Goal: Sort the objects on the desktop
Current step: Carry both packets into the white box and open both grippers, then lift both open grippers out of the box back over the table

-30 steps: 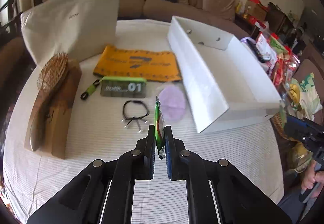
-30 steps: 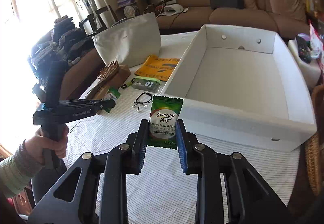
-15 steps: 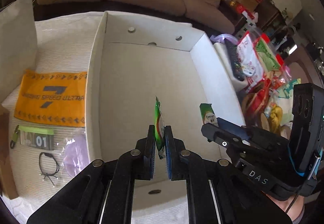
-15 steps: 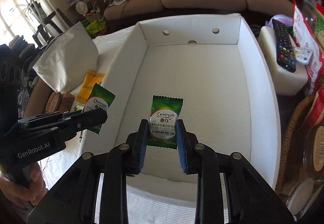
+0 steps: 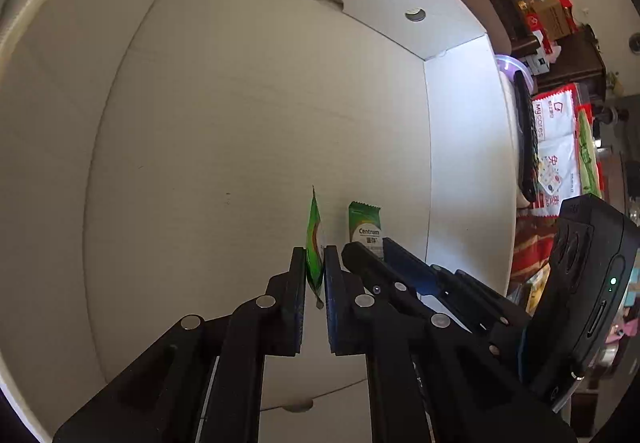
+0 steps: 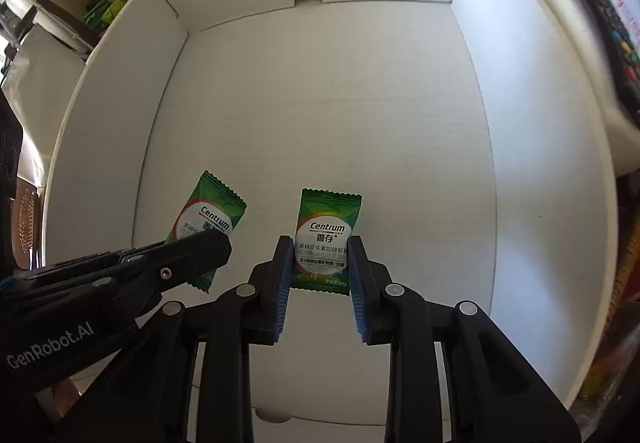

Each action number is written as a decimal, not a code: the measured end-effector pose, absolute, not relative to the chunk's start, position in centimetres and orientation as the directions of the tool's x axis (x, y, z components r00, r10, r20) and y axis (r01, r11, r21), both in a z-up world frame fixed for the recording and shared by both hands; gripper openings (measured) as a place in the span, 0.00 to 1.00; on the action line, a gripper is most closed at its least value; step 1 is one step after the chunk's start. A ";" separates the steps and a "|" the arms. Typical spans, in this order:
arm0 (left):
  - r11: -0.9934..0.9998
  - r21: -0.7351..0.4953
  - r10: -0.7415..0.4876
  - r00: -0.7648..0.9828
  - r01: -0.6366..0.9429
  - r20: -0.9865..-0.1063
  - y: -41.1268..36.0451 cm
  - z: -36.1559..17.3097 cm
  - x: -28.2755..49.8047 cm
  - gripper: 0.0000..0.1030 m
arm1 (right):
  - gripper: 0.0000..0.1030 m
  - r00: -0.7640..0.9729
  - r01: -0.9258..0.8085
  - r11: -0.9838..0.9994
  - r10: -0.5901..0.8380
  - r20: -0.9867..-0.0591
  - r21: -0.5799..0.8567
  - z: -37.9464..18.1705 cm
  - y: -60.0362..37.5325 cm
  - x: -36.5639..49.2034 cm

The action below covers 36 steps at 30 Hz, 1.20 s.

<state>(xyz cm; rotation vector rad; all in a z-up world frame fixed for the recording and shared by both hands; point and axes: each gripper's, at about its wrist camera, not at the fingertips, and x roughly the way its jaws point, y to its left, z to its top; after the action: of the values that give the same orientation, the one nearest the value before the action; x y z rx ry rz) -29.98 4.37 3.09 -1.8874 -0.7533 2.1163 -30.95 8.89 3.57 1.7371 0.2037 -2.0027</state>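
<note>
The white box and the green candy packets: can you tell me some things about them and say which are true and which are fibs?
1. Each gripper holds a green Centrum packet. True: the left gripper is shut on the left packet, and the right gripper is shut on the right packet.
2. Both packets hang over the white box. True.
3. The box already has lots of packets lying on its floor. False: its floor is bare.
4. The right gripper pinches its packet by the flat faces. False: it grips the two side edges, with the printed face towards the camera.
5. The far wall of the box has round holes. True.
</note>
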 end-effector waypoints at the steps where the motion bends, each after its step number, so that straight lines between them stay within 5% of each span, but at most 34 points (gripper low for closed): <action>1: -0.846 -0.500 0.477 -0.156 0.185 -0.865 4.4 2.8 -30.0 0.06 | 0.25 -0.077 0.450 -0.871 -0.257 -0.963 0.196 3.2 8.7 -31.1; 9: -0.848 -0.483 0.460 -0.150 0.219 -0.875 3.6 2.5 -29.5 0.12 | 0.28 -0.070 0.478 -0.862 -0.231 -0.970 0.171 2.5 8.3 -31.0; 20: -0.872 -0.479 0.442 -0.259 0.099 -0.859 1.5 10.1 -26.7 0.23 | 0.28 -0.142 0.483 -0.851 -0.307 -0.941 0.204 6.8 10.3 -27.7; 24: -0.907 -0.422 0.397 -0.356 -0.009 -0.846 -2.1 14.4 -22.9 0.41 | 0.28 -0.203 0.541 -0.817 -0.358 -0.912 0.200 10.8 10.0 -24.6; 26: -0.910 -0.413 0.388 -0.398 -0.027 -0.831 -4.0 16.1 -20.7 0.72 | 0.31 -0.226 0.568 -0.798 -0.386 -0.894 0.201 12.8 9.7 -22.8; 30: -0.933 -0.356 0.337 -0.475 -0.052 -0.813 -7.9 18.7 -16.4 0.78 | 0.37 -0.239 0.608 -0.758 -0.458 -0.856 0.236 16.5 9.3 -18.6; 32: -0.944 -0.328 0.305 -0.506 -0.047 -0.806 -10.0 19.2 -14.4 0.84 | 0.48 -0.240 0.631 -0.737 -0.483 -0.842 0.243 17.5 9.0 -16.2; 35: -0.955 -0.295 0.263 -0.518 -0.021 -0.814 -13.3 18.5 -11.3 0.90 | 0.84 -0.225 0.657 -0.703 -0.527 -0.819 0.272 18.2 7.7 -13.1; 36: -0.954 -0.301 0.262 -0.511 -0.007 -0.818 -14.3 18.0 -10.5 0.90 | 0.86 -0.216 0.664 -0.688 -0.550 -0.807 0.292 18.4 7.3 -12.0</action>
<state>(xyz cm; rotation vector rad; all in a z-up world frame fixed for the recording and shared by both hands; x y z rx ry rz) -10.53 -14.33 17.98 -1.4613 -0.3910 2.5737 -11.97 7.32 18.39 1.2439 0.1479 -1.9756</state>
